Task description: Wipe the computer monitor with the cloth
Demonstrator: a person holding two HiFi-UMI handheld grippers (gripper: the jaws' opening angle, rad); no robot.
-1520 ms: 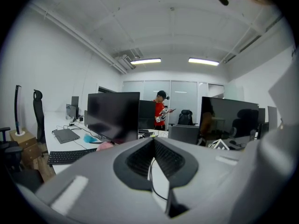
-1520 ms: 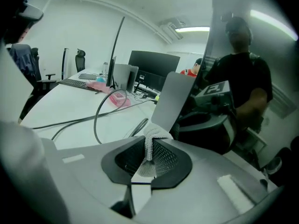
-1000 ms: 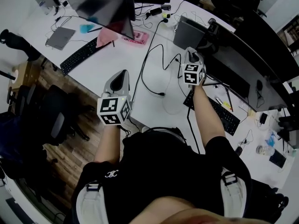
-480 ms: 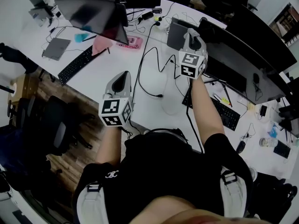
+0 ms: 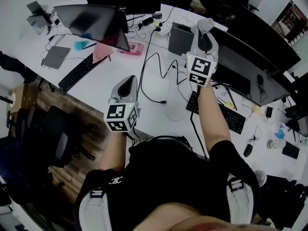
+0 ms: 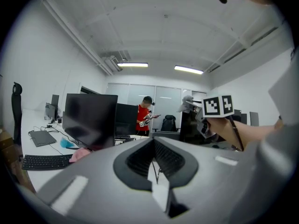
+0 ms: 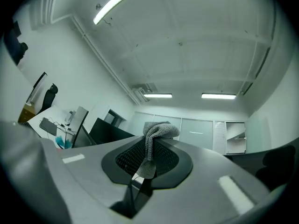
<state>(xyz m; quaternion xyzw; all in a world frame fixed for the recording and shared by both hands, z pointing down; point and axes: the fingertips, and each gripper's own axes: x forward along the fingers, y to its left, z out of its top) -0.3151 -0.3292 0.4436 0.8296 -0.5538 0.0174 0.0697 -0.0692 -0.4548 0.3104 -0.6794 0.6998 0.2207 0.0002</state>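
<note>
The right claw [image 5: 205, 33] is raised over the far side of the white table [image 5: 159, 110], pinching a grey knitted cloth [image 5: 206, 24]; in the right gripper view the cloth [image 7: 156, 133] stands bunched above the pads and one end hangs down between them, so the right claw [image 7: 147, 154] is clamped on it. The cloth sits at the claw's 12 o'clock tip, right by the left end of the dark computer monitor [image 5: 257, 64], which stretches off toward 4 o'clock; whether cloth and screen touch cannot be told. A black keyboard [image 5: 219, 113] lies on the table before that monitor, at the claw's 5 o'clock.

The left claw [image 5: 128, 82] hovers at 7 o'clock from the right one, above the near table edge; in the left gripper view its jaws are pressed together with nothing between them [image 6: 154, 164]. A black cable [image 5: 148, 76] snakes across the table between the two claws. At 10 o'clock from the left claw stand a second monitor [image 5: 91, 19] and a second keyboard [image 5: 77, 72].
</note>
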